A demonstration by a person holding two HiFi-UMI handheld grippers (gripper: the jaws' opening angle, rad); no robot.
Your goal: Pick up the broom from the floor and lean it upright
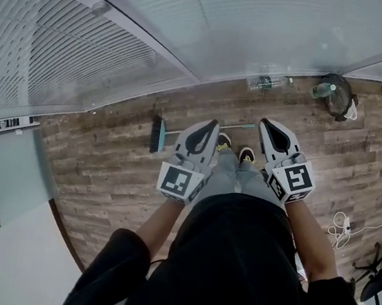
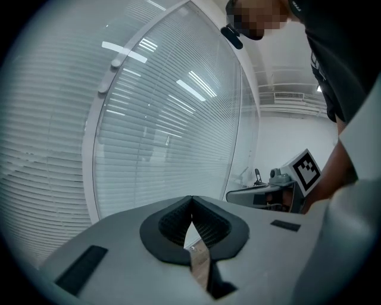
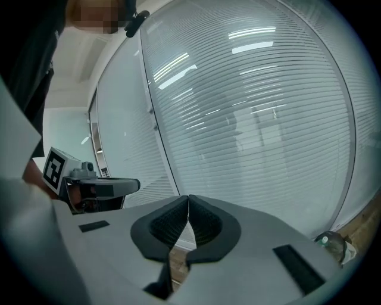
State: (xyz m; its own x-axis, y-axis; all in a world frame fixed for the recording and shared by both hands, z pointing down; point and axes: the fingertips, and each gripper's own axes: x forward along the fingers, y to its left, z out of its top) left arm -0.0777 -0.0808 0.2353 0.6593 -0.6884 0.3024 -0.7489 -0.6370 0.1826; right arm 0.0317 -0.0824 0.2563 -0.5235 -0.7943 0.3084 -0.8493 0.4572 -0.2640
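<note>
The broom (image 1: 157, 135) lies flat on the wooden floor close to the glass wall, its dark brush head with teal trim at the left. Its thin pale handle (image 1: 240, 126) runs to the right behind my grippers. Both grippers hang well above the floor in front of the person's body. The left gripper (image 1: 213, 124) is shut with nothing between its pads, and its tip (image 2: 191, 199) points at the blinds. The right gripper (image 1: 265, 122) is shut and empty too, its pads meeting at the tip (image 3: 189, 198). Neither touches the broom.
A curved glass wall with blinds (image 1: 122, 41) borders the floor ahead. A clear plastic bottle (image 1: 266, 83) and a dark round bin (image 1: 336, 96) sit by the wall at the right. White cables (image 1: 340, 229) and a chair base (image 1: 371, 266) lie at the right edge. The person's shoes (image 1: 247, 154) stand just behind the handle.
</note>
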